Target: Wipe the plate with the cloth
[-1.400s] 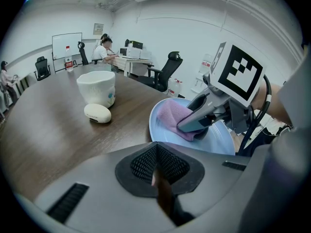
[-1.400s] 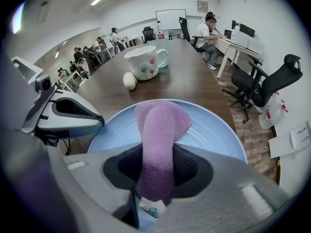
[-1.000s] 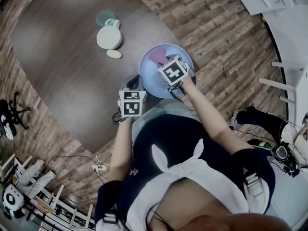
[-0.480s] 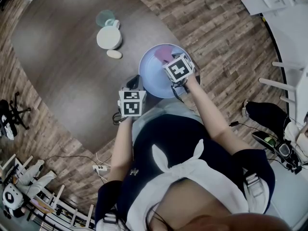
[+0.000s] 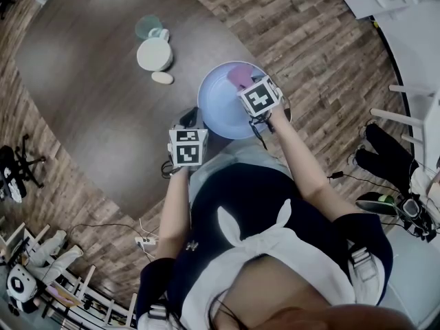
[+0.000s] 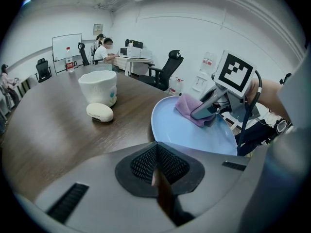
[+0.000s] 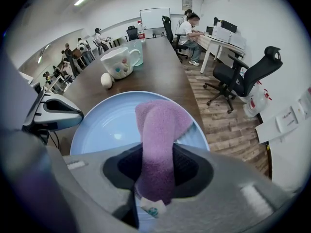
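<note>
Right gripper, jaws clamping the cloth, is dragging it farther across the plate beneath, advancing the wipe; left gripper is resting with jaws closed.

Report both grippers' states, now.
Left gripper: shut, nothing held.
Right gripper: shut on the cloth.

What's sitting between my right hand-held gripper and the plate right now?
The purple cloth: the right hand-held gripper clamps it and holds it on the plate, as the left gripper view shows.
</note>
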`<state>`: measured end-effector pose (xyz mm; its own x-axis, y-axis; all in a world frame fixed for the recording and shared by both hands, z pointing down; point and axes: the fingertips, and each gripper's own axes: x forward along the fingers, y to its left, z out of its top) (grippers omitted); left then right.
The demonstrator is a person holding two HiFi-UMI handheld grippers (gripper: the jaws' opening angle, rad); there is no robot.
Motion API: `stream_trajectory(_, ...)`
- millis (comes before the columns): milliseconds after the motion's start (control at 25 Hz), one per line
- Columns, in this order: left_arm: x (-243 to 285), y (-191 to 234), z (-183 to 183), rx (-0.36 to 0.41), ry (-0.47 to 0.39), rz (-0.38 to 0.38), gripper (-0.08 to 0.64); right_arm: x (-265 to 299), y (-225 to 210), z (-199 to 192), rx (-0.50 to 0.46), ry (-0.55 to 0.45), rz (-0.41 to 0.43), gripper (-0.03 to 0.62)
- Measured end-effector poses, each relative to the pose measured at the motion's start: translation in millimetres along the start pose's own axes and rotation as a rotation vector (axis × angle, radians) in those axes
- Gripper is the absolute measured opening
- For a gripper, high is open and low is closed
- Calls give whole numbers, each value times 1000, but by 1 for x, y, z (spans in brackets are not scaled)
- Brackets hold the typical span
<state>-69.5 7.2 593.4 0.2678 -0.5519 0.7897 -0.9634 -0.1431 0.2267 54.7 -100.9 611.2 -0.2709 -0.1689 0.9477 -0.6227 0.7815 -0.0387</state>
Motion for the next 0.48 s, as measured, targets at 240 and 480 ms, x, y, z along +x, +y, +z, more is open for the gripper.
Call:
stream_trajectory(240, -3, 4, -6, -11, 8, 8, 5, -2, -3, -8, 12, 7, -17, 144)
stream_trajectory(480, -6, -1, -3, -16, -2, -10, 5, -3, -2, -14, 35, 9, -21, 144)
